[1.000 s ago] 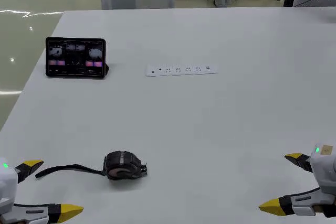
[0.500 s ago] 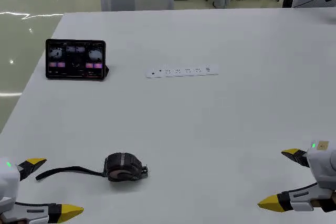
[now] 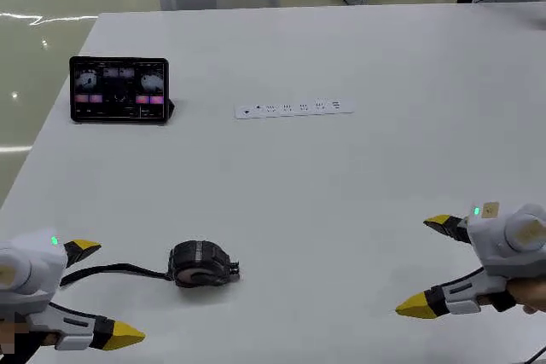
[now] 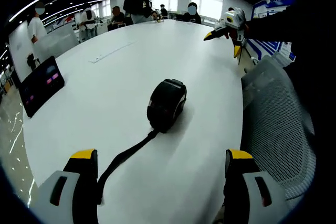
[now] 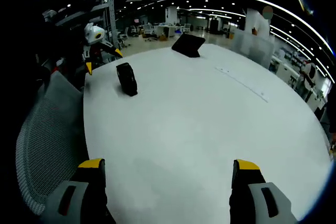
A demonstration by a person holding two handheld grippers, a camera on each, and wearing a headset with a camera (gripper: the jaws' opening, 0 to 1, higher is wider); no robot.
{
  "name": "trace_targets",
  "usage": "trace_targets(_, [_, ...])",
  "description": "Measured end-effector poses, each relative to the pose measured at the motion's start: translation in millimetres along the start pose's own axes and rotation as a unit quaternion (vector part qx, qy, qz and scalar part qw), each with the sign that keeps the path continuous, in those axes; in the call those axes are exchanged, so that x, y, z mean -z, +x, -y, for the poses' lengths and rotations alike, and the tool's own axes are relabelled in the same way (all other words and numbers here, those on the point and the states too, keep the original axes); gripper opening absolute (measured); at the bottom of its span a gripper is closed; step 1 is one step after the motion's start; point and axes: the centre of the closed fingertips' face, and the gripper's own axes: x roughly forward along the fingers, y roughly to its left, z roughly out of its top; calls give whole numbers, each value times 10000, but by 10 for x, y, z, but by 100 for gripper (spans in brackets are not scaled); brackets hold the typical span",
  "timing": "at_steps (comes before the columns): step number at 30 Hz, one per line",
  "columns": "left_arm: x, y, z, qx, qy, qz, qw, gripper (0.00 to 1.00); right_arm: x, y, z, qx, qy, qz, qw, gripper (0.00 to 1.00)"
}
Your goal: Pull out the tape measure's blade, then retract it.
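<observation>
- Head view: the tape measure [image 3: 201, 263] lies on the near left of the bench [image 3: 341, 193]. No blade is drawn out, and its strap [image 3: 111, 272] trails left.
- The left tool [image 3: 109, 292] hovers just left of the case, released and spread wide, with the strap end close to its jaws. This placement suits steadying the case.
- The right tool [image 3: 422, 263] waits well apart at the near right, likewise released and holding nothing. It is probably reserved for the blade tip.
- Judgement: pull-out has not begun.

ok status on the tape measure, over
Left gripper open, right gripper open, both empty. Tape measure on table, blade in, strap trailing toward left gripper. Nothing blocking.
</observation>
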Motion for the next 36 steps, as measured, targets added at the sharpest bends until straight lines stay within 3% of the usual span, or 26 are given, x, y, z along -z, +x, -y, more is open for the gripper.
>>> trace_targets(3, [-54,52,7,143,134,-52,9998,99,-53,82,-4,-151,-214,-9,9997,99])
trace_targets(5, [-116,74,-25,128,406,5,9991,99,-104,123,-47,-149,-338,14,9993,99])
trace_targets(8, [-172,126,-48,221,385,-99,9990,99,-173,208,-35,-229,-368,14,9991,99])
trace_targets(15, [-352,217,-37,412,824,-131,9957,99,-333,413,-73,-437,-486,40,9979,99])
trace_targets(20, [-404,295,-8,562,1020,-258,9929,99,-457,533,-80,-542,-416,133,9976,99])
trace_targets(23, [-450,366,-48,397,1162,-369,9917,99,-550,620,-99,-582,-421,192,9972,99])
trace_targets(27, [-476,440,1,581,1081,-472,9913,98,-636,729,-127,-650,-511,180,9964,99])
trace_targets(36, [-600,627,63,690,1524,-609,9840,99,-858,1024,-283,-833,-897,142,9924,99])
